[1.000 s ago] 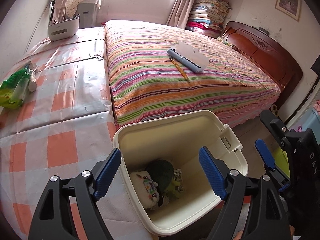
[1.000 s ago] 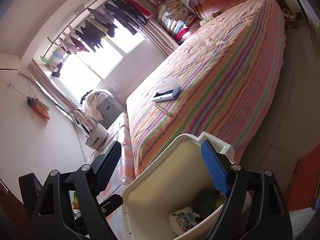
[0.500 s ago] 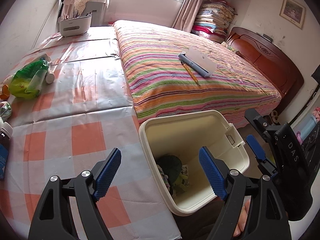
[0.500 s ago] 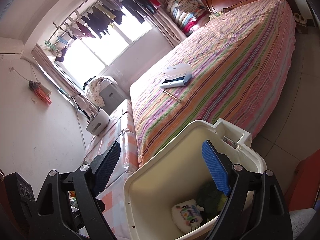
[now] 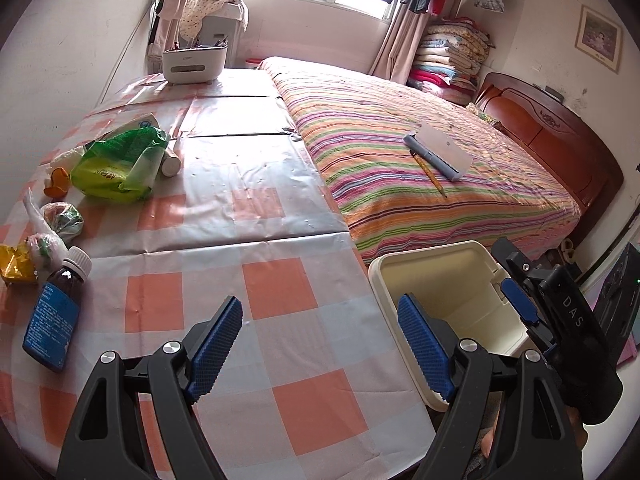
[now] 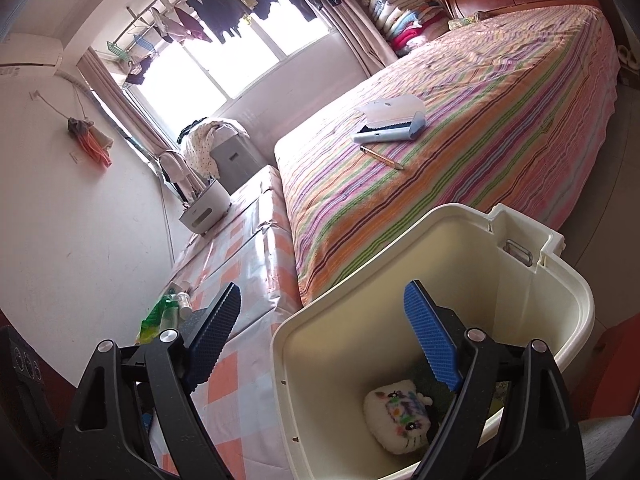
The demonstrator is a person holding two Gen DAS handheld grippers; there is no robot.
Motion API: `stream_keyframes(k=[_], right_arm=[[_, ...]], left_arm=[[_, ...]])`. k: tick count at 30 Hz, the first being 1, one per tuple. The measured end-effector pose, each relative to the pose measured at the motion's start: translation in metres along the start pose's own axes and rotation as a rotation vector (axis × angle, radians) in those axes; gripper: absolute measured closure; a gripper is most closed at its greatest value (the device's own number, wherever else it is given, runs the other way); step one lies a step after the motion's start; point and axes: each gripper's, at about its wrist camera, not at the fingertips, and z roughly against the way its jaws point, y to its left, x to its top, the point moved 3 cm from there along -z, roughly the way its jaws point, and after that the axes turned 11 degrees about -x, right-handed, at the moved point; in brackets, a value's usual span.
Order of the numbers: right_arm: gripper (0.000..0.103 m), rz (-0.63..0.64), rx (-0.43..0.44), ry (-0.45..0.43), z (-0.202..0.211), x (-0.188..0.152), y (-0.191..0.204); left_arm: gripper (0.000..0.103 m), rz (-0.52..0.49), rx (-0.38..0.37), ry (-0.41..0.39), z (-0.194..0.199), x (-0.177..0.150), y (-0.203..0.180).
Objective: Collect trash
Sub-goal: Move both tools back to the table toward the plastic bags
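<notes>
1. One striped bed (image 5: 420,152) fills the right half of the room; a grey-and-white lint brush (image 5: 440,152) and a pencil (image 5: 428,168) lie on it, just beside each other.
2. Checked table (image 5: 260,300) runs along the bed's left edge.
3. Cream bin (image 6: 560,280) stands on the floor at the table's corner, lid off — a white plush toy (image 6: 400,412) with something dark green beside it lies at the bottom.
4. Left gripper (image 5: 320,348): jaws spread wide, nothing between them, above the table edge near the bin.
5. Right gripper (image 6: 324,340): jaws wide apart, empty, over the bin rim.
6. Trash on the table's far left, well apart from both grippers — green plastic bag (image 5: 120,164), blue-labelled brown bottle (image 5: 56,320), crumpled wrappers (image 5: 60,220), yellow wrapper (image 5: 16,264).
</notes>
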Motion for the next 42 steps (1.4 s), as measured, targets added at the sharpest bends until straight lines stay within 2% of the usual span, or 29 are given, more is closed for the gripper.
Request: stream_keyframes(k=[12, 22, 27, 35, 42], right_arm=[[0.021, 0.096, 0.025, 0.051, -0.013, -0.021, 0.041], [0.02, 0.179, 0.075, 0.109, -0.02, -0.043, 0.072], [0.02, 0.216, 0.088, 0.137, -0.023, -0.055, 0.086], [0.02, 0.285, 0.116, 0.187, -0.028, -0.073, 0.11], [0.02, 0.35, 0.145, 0.198, -0.027, -0.085, 0.131]], left_arm=[[0.025, 0.086, 0.045, -0.061, 0.034, 0.011, 0.059], [0.025, 0.161, 0.129, -0.142, 0.078, 0.013, 0.118], [0.025, 0.231, 0.163, -0.182, 0.096, 0.008, 0.148], [0.025, 0.295, 0.216, -0.189, 0.11, 0.002, 0.183], [0.025, 0.363, 0.219, -0.183, 0.108, 0.004, 0.206]])
